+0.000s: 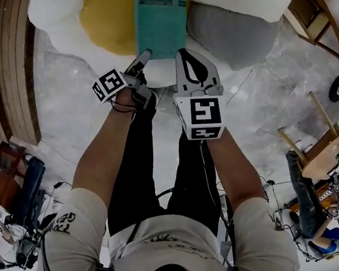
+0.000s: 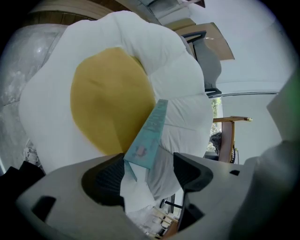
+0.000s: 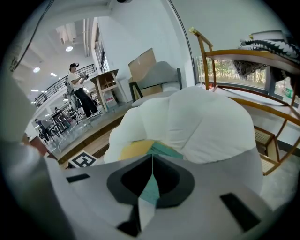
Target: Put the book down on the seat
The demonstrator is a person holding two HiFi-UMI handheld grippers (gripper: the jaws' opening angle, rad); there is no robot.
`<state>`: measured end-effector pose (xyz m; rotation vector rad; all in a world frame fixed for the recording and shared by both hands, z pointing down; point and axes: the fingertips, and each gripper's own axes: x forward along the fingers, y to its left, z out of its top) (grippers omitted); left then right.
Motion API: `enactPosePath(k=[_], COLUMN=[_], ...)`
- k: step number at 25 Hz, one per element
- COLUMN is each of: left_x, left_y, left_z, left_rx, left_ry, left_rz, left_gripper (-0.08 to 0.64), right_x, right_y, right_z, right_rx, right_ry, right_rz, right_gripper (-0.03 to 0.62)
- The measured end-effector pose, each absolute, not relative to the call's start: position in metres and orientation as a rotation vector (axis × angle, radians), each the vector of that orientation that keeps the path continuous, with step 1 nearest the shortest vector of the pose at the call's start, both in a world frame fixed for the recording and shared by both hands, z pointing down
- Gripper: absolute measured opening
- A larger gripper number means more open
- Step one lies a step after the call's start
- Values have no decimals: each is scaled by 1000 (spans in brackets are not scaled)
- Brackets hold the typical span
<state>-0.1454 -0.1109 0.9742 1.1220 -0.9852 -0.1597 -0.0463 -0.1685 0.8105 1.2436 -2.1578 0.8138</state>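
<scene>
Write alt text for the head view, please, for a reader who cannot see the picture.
A thin teal paperback book is held over a big white padded seat with a round yellow centre, seen from above. The person's left gripper and right gripper both reach the book's near edge, above a grey marble floor.

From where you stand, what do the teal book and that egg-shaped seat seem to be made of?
Teal book: likely paper, matte card cover; thin, printed, white page edges. Seat: probably stuffed fabric; white lobes and yellow centre look puffy.
</scene>
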Motion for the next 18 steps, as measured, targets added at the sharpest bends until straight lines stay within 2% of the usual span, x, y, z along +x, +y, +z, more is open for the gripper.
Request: enactPosePath(k=[10,11,13,18], left_x=[-168,-172,-182,-178], left_y=[-98,-96,-94,-125], left_z=[965,965,960,886], left_rx=[1166,1175,1209,1365], left_ry=[-1031,-1059,-1143,-1248], left_rz=[-53,6,173,308], left_gripper=[322,305,21,21], right_x=[-46,-46,-42,-34], right_y=[-150,-151,-154,-169], right_z=[806,802,795,753], right_rx=[1219,1219,1226,1281], right_ry=[-2098,-2096,-2091,-2110], right_rz=[806,805,788,759], right_gripper=[29,29,29,29])
